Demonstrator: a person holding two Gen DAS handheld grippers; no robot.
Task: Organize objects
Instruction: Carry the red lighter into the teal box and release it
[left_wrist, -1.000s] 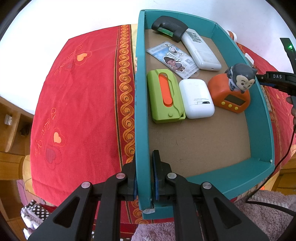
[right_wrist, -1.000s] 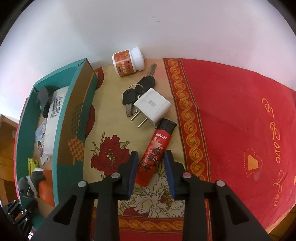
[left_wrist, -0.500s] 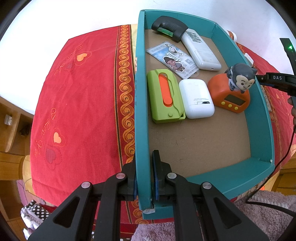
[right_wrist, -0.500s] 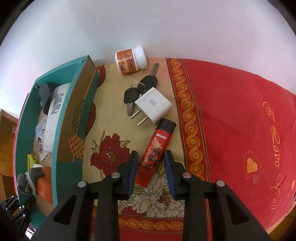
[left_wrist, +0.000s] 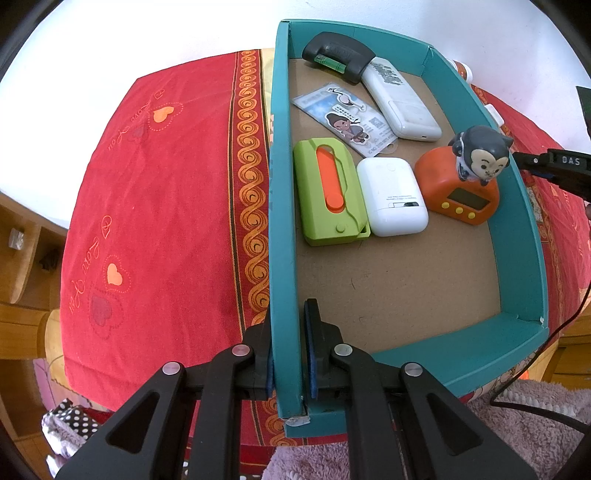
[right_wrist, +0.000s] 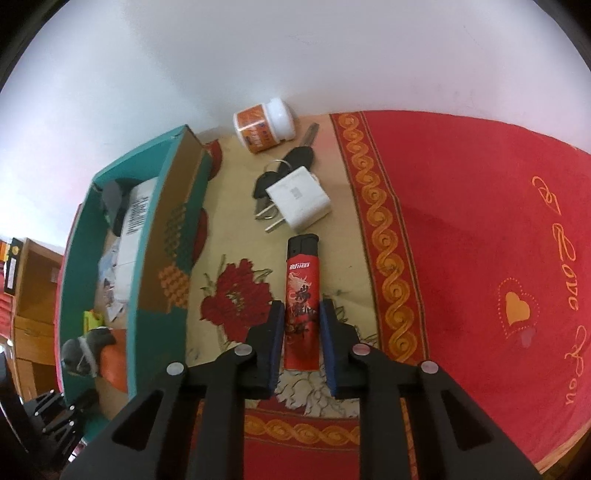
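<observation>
My left gripper (left_wrist: 290, 314) is shut on the near left wall of the teal box (left_wrist: 280, 184). Inside the box lie a green and orange case (left_wrist: 330, 195), a white case (left_wrist: 393, 201), an orange clock with a figurine on top (left_wrist: 461, 192), a white power bank (left_wrist: 400, 99), a card (left_wrist: 345, 118) and a black item (left_wrist: 336, 55). In the right wrist view a red lighter (right_wrist: 302, 273) lies on the flowered cloth, in line with my right gripper (right_wrist: 301, 314). The jaws are closing, and both pads touch the lighter's sides.
Beyond the lighter lie a white plug adapter (right_wrist: 297, 201), a bunch of keys (right_wrist: 291, 162) and an orange pill bottle (right_wrist: 264, 125) near the wall. The teal box (right_wrist: 155, 332) stands left of them. Red cloth (right_wrist: 461, 221) spreads to the right. Wooden furniture (left_wrist: 18, 258) stands at the left.
The right jaws have narrowed onto the lighter, which has swung from tilted to straight between them. The left gripper and the box have not moved.
</observation>
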